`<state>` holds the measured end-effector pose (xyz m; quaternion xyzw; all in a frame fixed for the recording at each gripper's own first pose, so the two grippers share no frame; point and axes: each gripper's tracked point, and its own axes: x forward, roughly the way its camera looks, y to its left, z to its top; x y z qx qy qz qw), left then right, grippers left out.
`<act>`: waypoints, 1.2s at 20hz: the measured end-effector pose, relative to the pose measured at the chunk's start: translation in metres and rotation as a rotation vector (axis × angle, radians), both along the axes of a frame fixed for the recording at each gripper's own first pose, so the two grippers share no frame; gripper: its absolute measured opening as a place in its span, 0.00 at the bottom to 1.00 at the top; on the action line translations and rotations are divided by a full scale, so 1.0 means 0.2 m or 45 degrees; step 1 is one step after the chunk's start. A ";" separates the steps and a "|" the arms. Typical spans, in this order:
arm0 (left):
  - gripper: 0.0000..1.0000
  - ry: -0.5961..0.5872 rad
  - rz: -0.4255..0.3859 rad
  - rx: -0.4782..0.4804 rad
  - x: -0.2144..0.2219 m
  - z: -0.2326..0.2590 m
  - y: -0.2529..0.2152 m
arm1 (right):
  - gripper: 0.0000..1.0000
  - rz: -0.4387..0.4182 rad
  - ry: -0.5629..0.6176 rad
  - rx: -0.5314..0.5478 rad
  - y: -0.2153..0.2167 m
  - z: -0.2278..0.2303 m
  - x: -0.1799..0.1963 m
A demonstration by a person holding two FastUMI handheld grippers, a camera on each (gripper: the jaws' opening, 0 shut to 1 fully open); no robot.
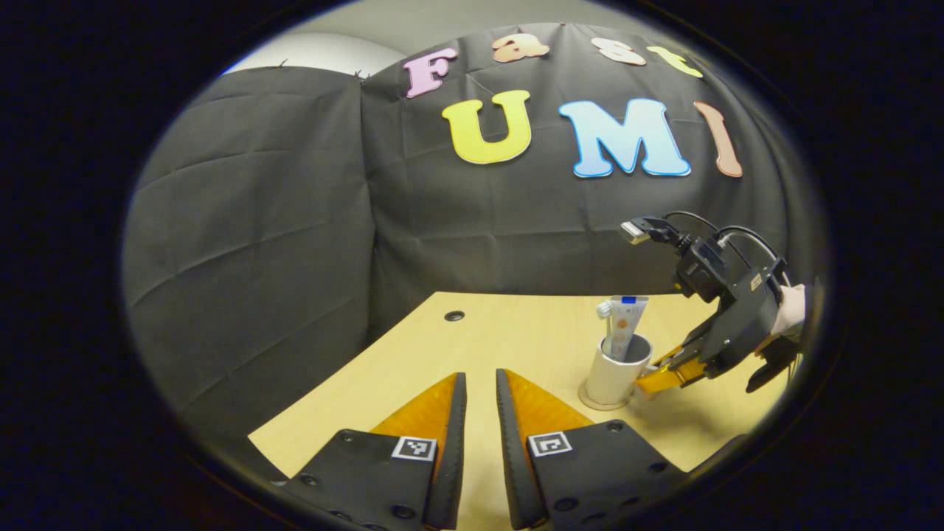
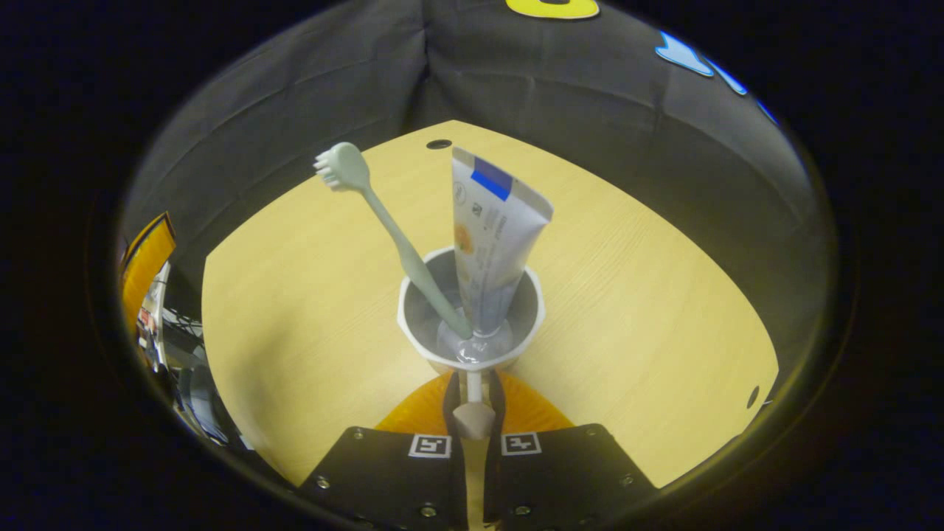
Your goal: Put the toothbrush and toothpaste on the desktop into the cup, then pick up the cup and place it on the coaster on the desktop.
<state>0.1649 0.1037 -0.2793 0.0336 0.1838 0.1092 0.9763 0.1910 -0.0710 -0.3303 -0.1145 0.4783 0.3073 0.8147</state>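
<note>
In the right gripper view, the right tongs (image 2: pixel 472 402) are pressed nearly together and pinch the cup's handle (image 2: pixel 473 413) between them. The cup (image 2: pixel 472 313) is white and sits just past the tips. Inside it stand the toothbrush (image 2: pixel 391 232), leaning to one side with its bristles up, and the toothpaste (image 2: pixel 490 243), standing tall.

In the left gripper view, the cup (image 1: pixel 616 372) sits on the round coaster (image 1: pixel 594 402), and the right tongs (image 1: pixel 664 377) reach it from the side, with a hand (image 1: pixel 789 313) behind them. So the job looks almost done.

What could go wrong? The handle is thin and the cup is top-heavy with two tall things in it. If the tongs pull away before they let go, the cup could tip or slide off the coaster. The toothbrush could also swing over and fall out.

The left tongs (image 1: pixel 481 413) are close to their camera, a little spread, and hold nothing. They hang over the near edge of the desk (image 1: pixel 516 332).

The desk is pale wood, smooth and bare, with a small round hole (image 1: pixel 454 316) near its far edge. Behind it, black cloth (image 1: pixel 258 221) walls close in the booth.
</note>
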 end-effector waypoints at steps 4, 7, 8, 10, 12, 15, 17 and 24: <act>0.41 -0.003 -0.001 -0.010 0.01 0.00 -0.03 | 0.12 -0.001 -0.003 -0.003 0.00 0.01 0.00; 0.41 -0.010 -0.005 -0.009 0.02 0.01 -0.05 | 0.20 -0.001 -0.005 -0.001 0.00 0.00 0.00; 0.41 -0.012 -0.007 -0.007 0.02 0.02 -0.05 | 0.21 0.000 -0.008 -0.001 0.00 0.00 0.01; 0.41 -0.016 -0.010 -0.002 0.02 0.03 -0.07 | 0.23 0.003 -0.012 -0.003 -0.01 0.00 0.00; 0.41 -0.020 -0.014 0.003 0.02 0.04 -0.08 | 0.24 0.011 -0.017 -0.007 -0.01 0.01 -0.01; 0.41 -0.025 -0.021 0.009 0.01 0.05 -0.09 | 0.25 0.025 -0.061 -0.008 -0.02 0.06 -0.01; 0.41 -0.028 -0.031 0.011 -0.01 0.07 -0.12 | 0.25 0.024 -0.081 0.003 -0.03 0.10 -0.02; 0.31 -0.083 -0.123 0.012 0.01 0.23 -0.29 | 0.23 -0.021 -0.216 0.068 -0.09 0.36 -0.04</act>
